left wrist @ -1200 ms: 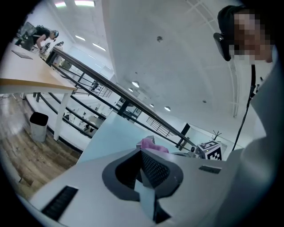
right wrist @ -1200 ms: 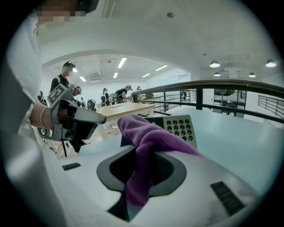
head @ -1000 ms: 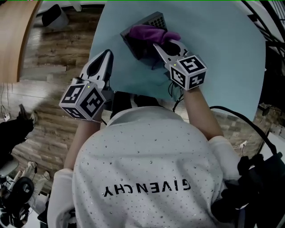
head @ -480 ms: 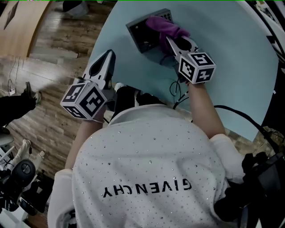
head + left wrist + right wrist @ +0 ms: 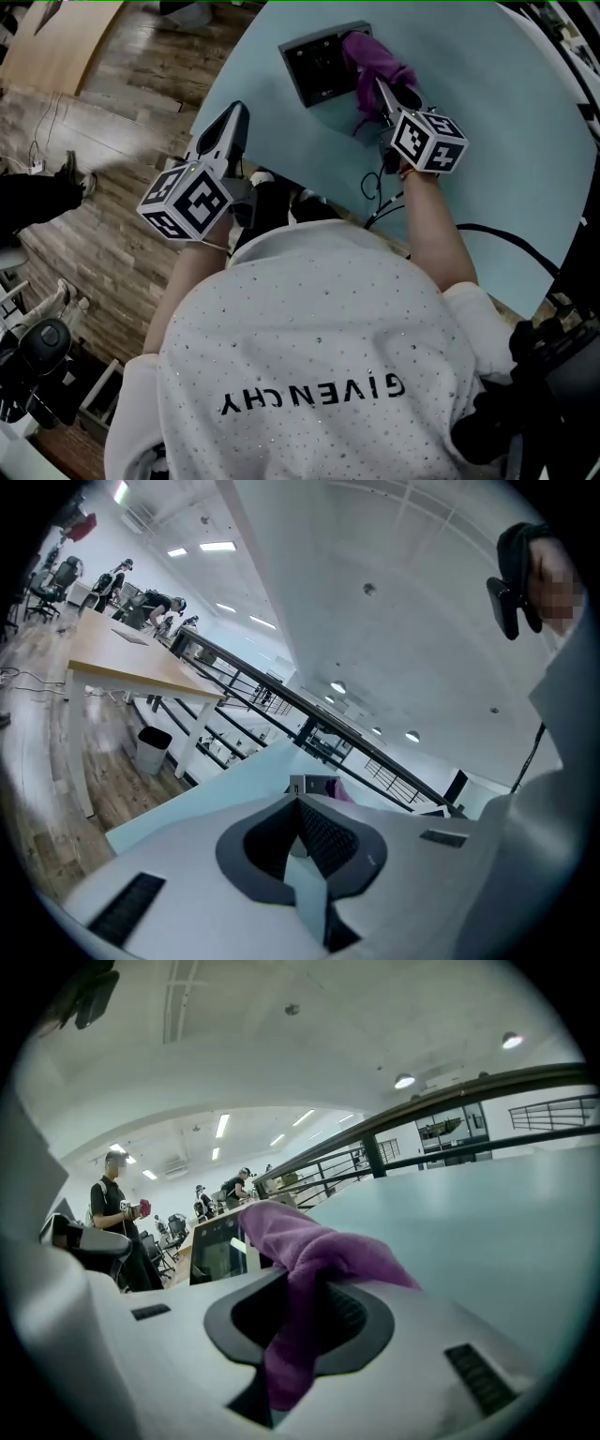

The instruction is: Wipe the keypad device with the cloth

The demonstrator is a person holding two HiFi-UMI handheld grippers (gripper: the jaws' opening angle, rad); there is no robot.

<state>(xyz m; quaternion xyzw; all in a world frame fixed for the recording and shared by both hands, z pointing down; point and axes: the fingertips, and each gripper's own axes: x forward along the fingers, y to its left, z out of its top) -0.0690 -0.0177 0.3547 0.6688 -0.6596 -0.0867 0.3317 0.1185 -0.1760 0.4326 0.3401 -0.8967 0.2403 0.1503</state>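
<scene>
Right claw [image 5: 384, 94] clamped on a fold of the purple cloth [image 5: 373, 58]; the cloth lies against the right side of the keypad device [image 5: 322, 64]. The device sits close to the counter [image 5: 492, 89]'s curved left edge. Left claw [image 5: 234, 124] is closed and empty, over the near-left edge, apart from the device. Risk: nothing braces the device, so a leftward stroke could push it toward that edge. Only a bunched fold is pinched, so drag may pull it free. The cable [image 5: 373, 192] at my right wrist may snag. Open room: bare counter right of the device; little to its left.
</scene>
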